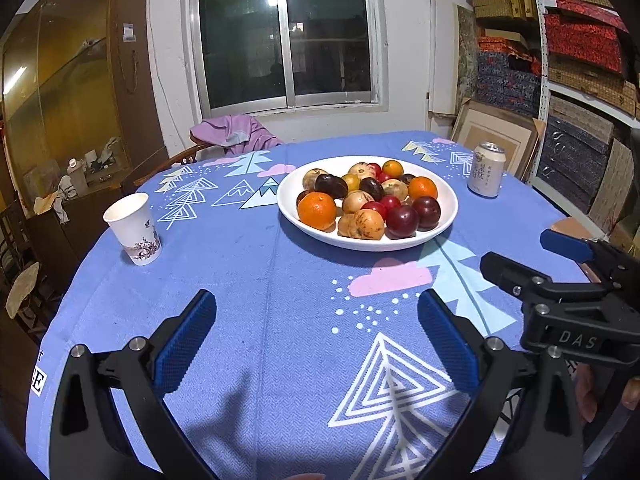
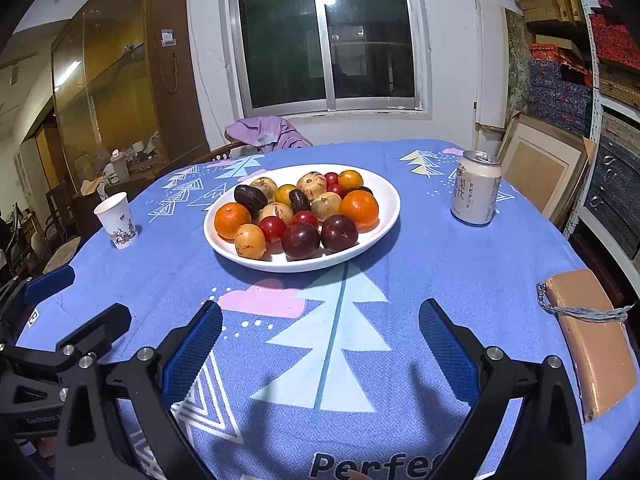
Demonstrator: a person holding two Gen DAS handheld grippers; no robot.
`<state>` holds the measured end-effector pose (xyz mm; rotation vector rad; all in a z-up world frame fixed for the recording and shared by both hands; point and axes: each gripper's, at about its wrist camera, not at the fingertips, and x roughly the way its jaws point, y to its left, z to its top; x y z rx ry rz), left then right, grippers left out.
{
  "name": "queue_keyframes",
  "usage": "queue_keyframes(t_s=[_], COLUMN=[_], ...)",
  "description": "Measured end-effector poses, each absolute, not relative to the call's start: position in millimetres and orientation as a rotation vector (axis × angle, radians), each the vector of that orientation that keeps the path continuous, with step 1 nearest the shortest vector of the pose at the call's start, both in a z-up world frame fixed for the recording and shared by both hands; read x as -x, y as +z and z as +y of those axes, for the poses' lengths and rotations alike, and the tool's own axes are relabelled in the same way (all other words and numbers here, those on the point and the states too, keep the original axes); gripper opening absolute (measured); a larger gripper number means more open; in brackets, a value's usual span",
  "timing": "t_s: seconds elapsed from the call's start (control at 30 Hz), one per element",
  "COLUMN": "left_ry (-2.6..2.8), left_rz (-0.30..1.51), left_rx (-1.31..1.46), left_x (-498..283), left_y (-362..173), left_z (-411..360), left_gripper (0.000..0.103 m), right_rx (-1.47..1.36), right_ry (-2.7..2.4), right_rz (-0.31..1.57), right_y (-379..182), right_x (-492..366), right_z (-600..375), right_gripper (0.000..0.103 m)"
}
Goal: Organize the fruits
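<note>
Tablecloth (image 2: 440, 264): periwinkle blue, printed with white-line and pale blue triangular trees, pink clouds, white dots. White plate (image 2: 390, 196) carries oranges (image 2: 232, 220), dark red plums (image 2: 300, 241), small red and yellow fruits, tan speckled ones. Paper cup (image 1: 134, 228): white with a plum-blossom print; can (image 2: 476, 194) cream with dark lettering.

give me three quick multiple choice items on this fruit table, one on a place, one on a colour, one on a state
1. Where does the white paper cup stand relative to the white fruit plate?
A. left of it
B. on it
C. behind it

2. What colour is the patterned tablecloth, mainly?
A. green
B. blue
C. red

3. How do the left gripper and right gripper stand?
A. both open and empty
B. both shut on fruit
C. one holds the silver drink can

Answers: 1 A, the cup sits apart at the table's left edge. 2 B, blue cloth with tree prints. 3 A, bare cloth shows between each gripper's spread fingers.
</note>
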<state>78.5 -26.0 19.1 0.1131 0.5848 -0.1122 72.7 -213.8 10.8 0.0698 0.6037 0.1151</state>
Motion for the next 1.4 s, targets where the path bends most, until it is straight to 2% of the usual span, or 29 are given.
queue_keyframes(t_s=[1.4], left_ry=[-0.107], left_rz=[0.556], left_rx=[-0.144], left_x=[-71.3], left_y=[20.5], left_z=[-31.3], left_gripper=[0.099], right_rx=[-0.049], right_ry=[0.12], right_rz=[0.607], right_y=[9.4], right_x=[-72.4], right_z=[-209.1], right_gripper=[0.1])
